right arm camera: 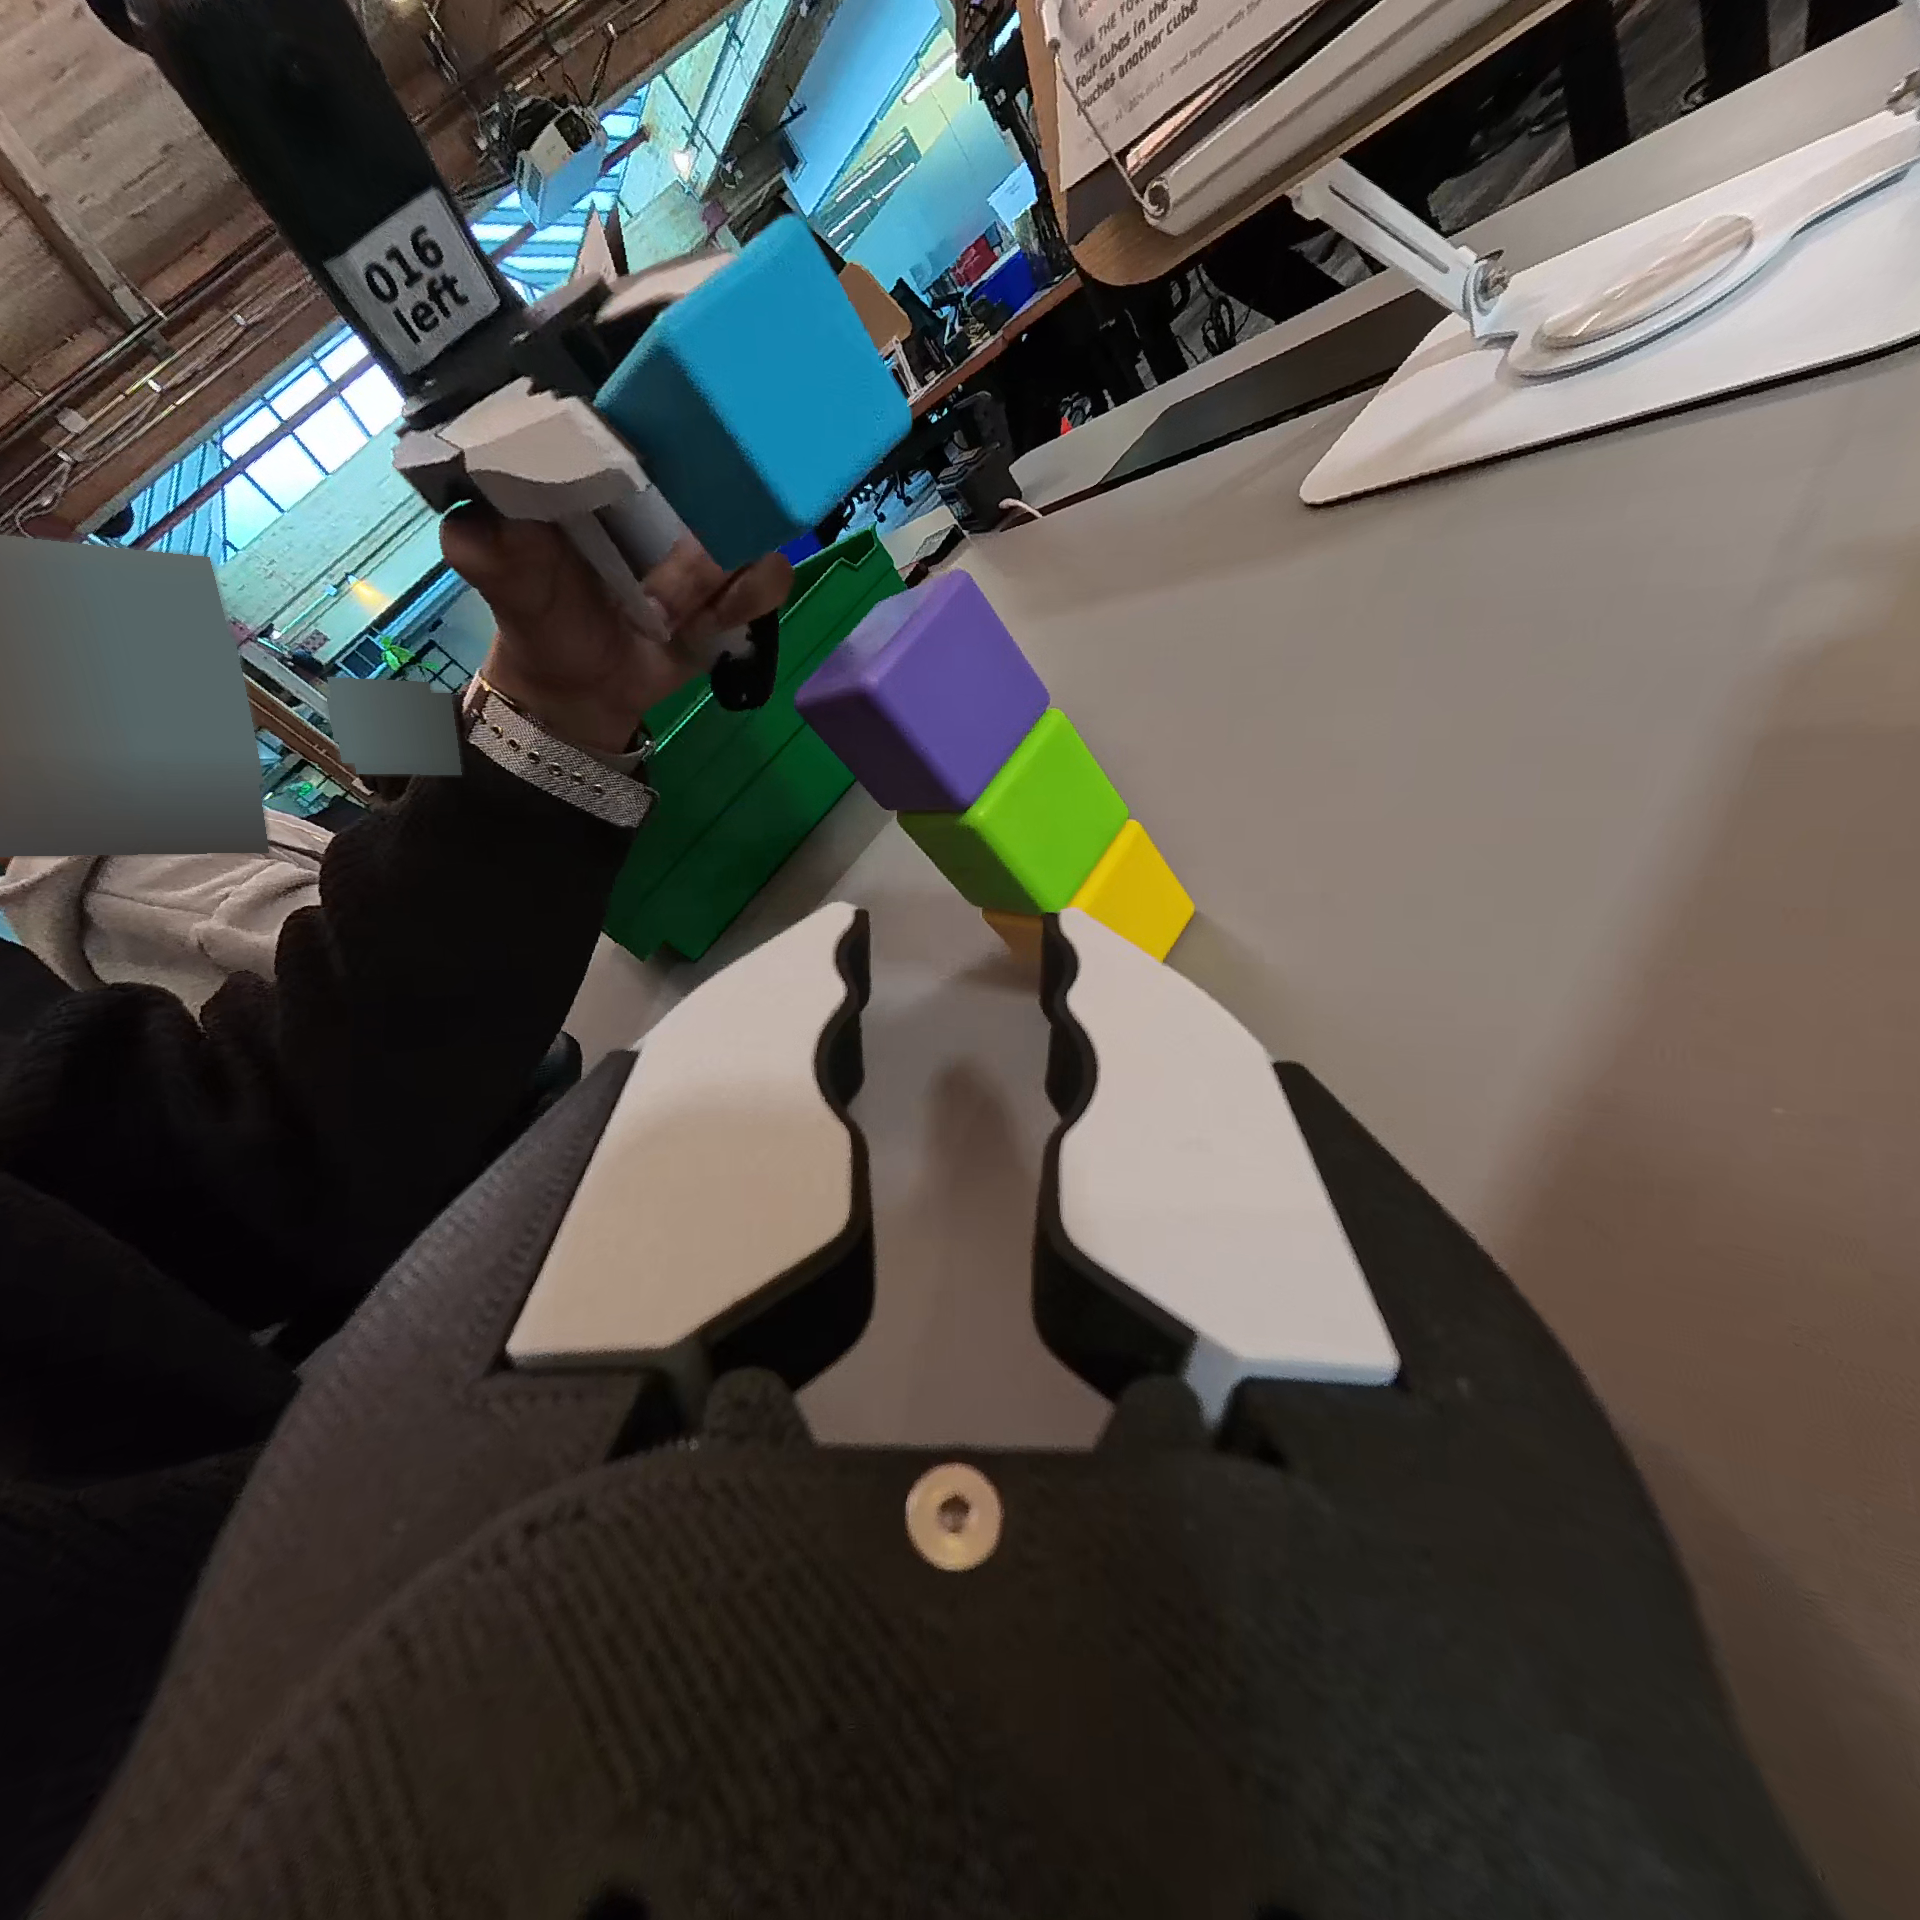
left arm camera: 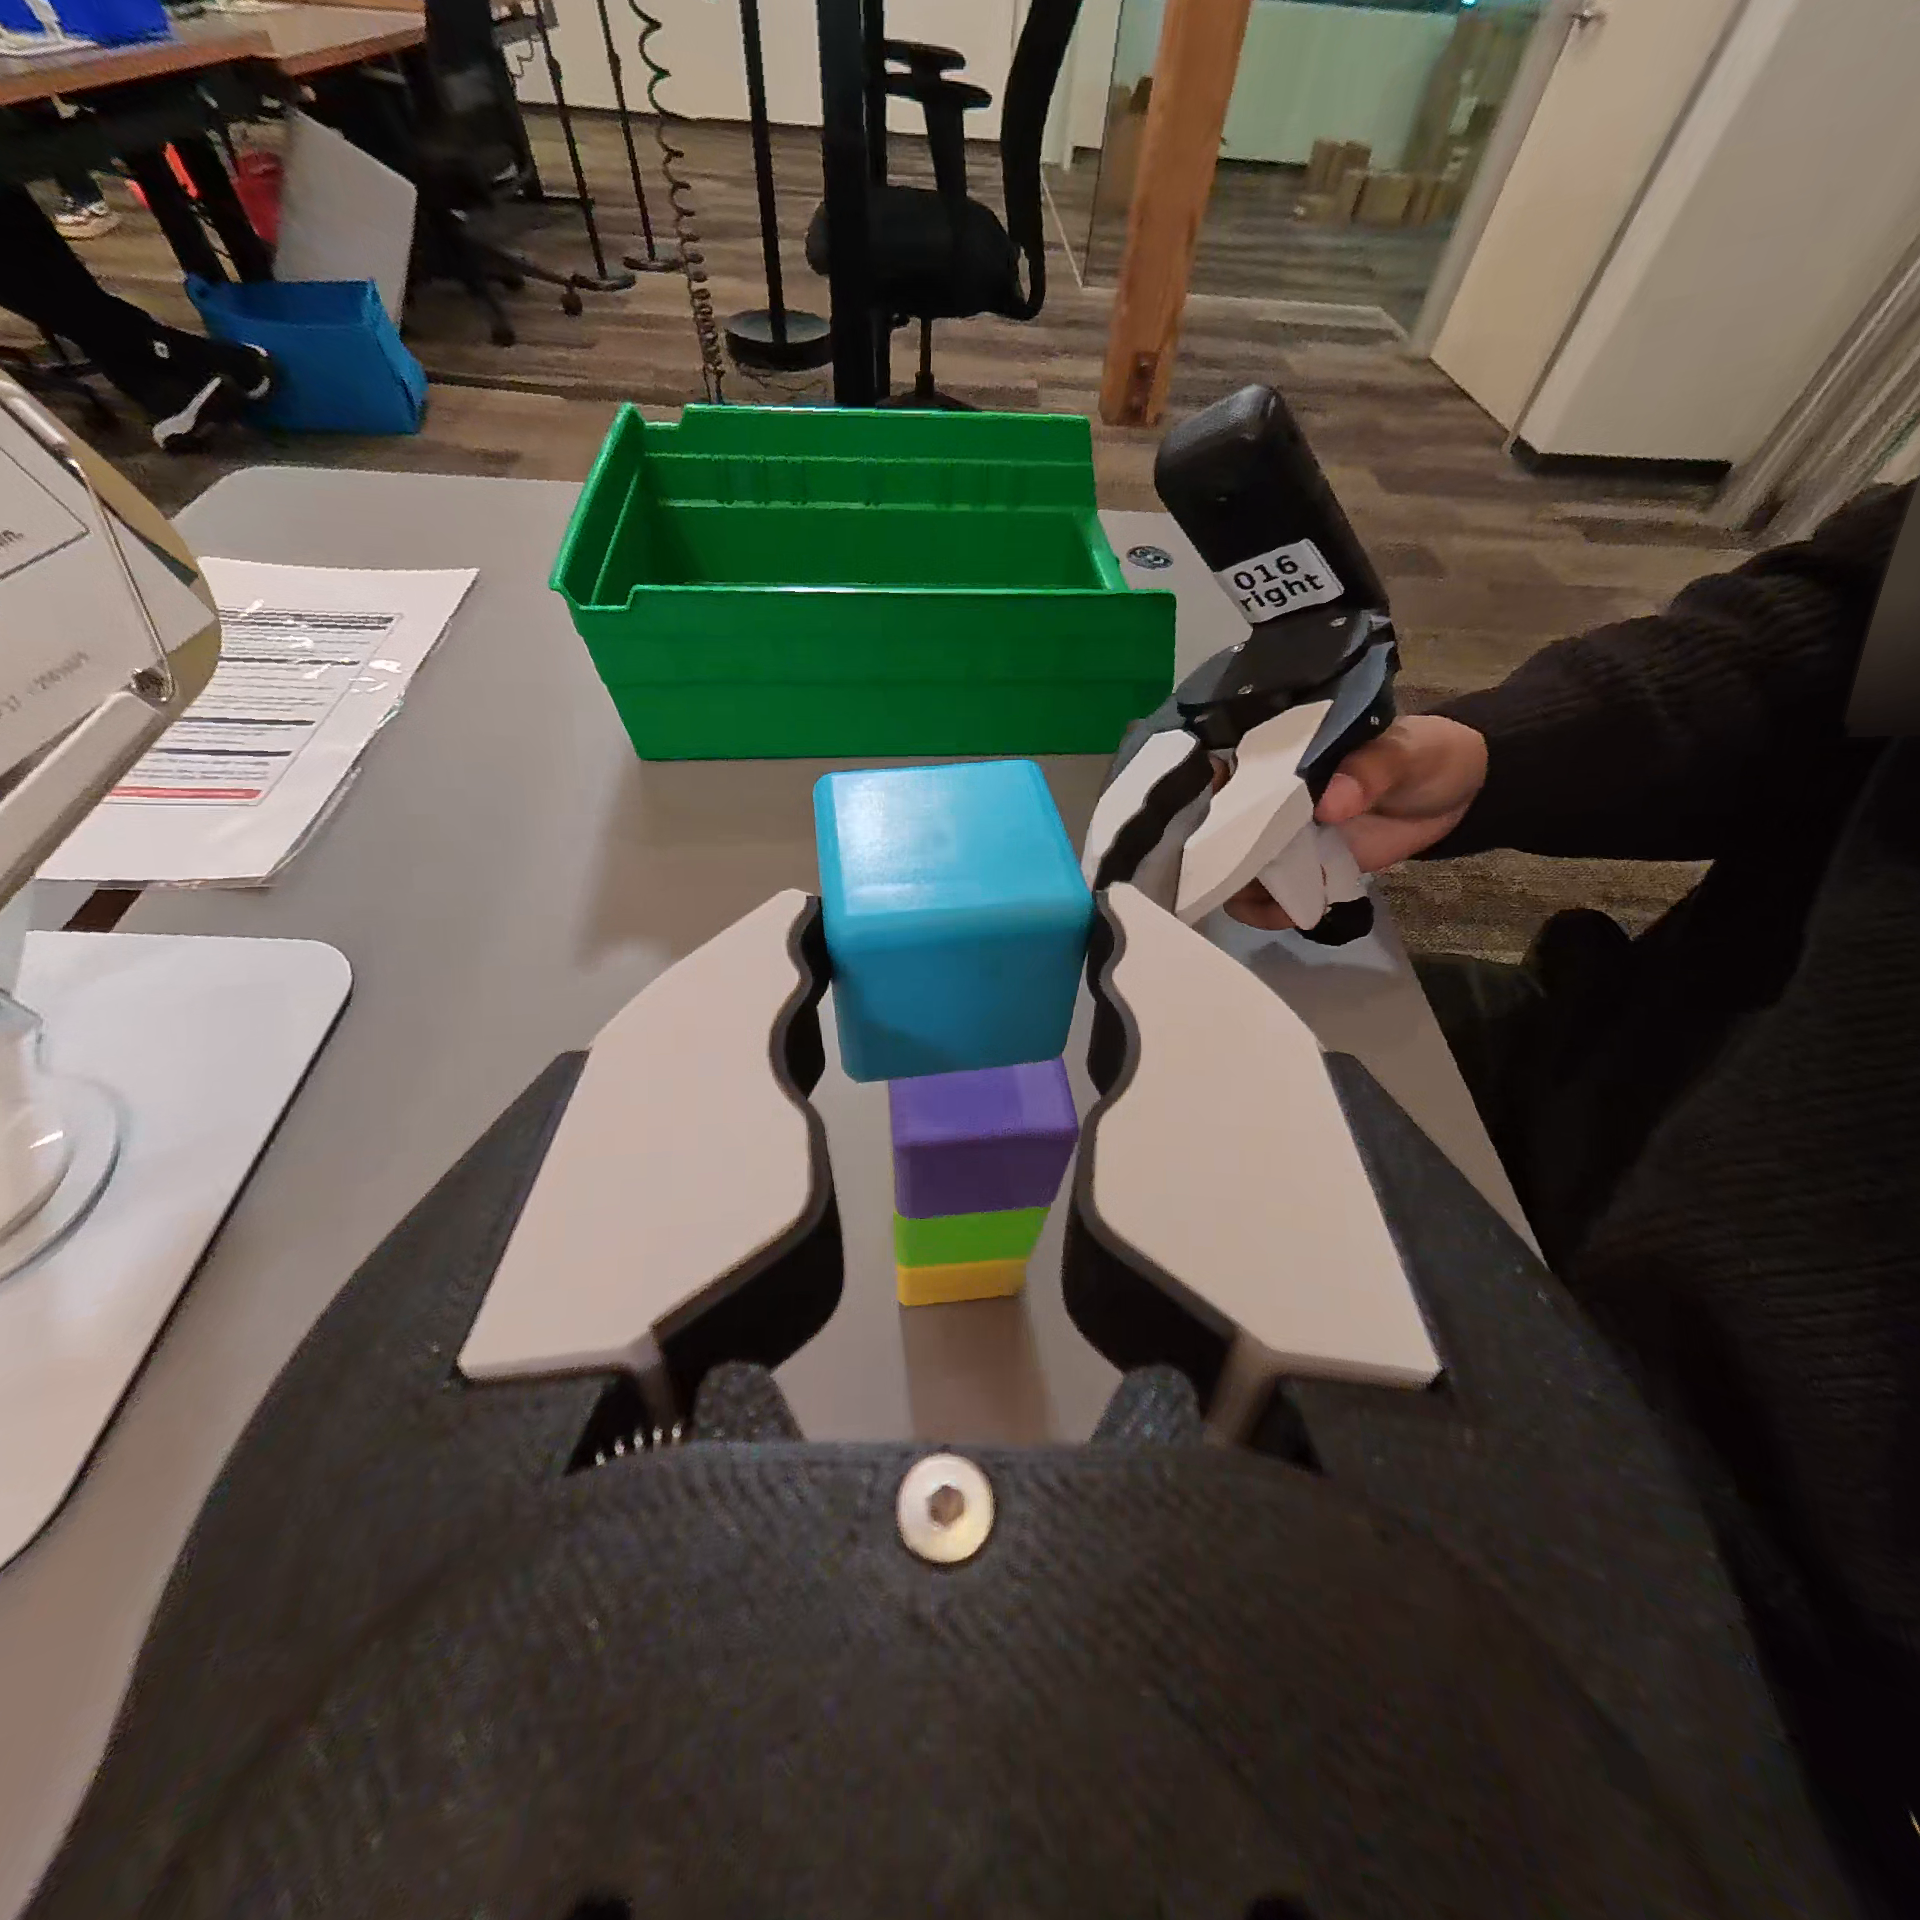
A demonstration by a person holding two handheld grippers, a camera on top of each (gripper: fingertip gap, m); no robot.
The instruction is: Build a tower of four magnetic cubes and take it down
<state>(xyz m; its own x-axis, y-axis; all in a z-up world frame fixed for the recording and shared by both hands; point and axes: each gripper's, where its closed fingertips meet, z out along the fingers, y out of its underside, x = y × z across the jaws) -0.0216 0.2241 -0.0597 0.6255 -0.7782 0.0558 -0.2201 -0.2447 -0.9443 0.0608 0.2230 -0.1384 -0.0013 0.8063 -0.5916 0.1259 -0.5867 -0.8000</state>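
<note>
Closest to my left camera, left gripper has its jaws spread about a cube's width and clamped on the blue cube, fingertips pressed on both side faces. I see that cube held in the air above the stack, apart from it in the right wrist view.

Under it, purple cube tops a stack with green cube below and yellow cube at the bottom, all on the grey table. From my right camera the stack reads purple, green, yellow, with a sliver of something orange-brown at its base; can't tell what.

Right gripper hangs low over the table just short of the stack, jaws parted a moderate gap, holding nothing. In the left view it sits just right of the blue cube, gripped by a hand in a dark sleeve.

Beyond the stack, green bin sits on the table, nothing visible inside. Left of it, a printed sheet and a white stand base. Farther off: blue bin on the floor, black office chair, wooden post.
</note>
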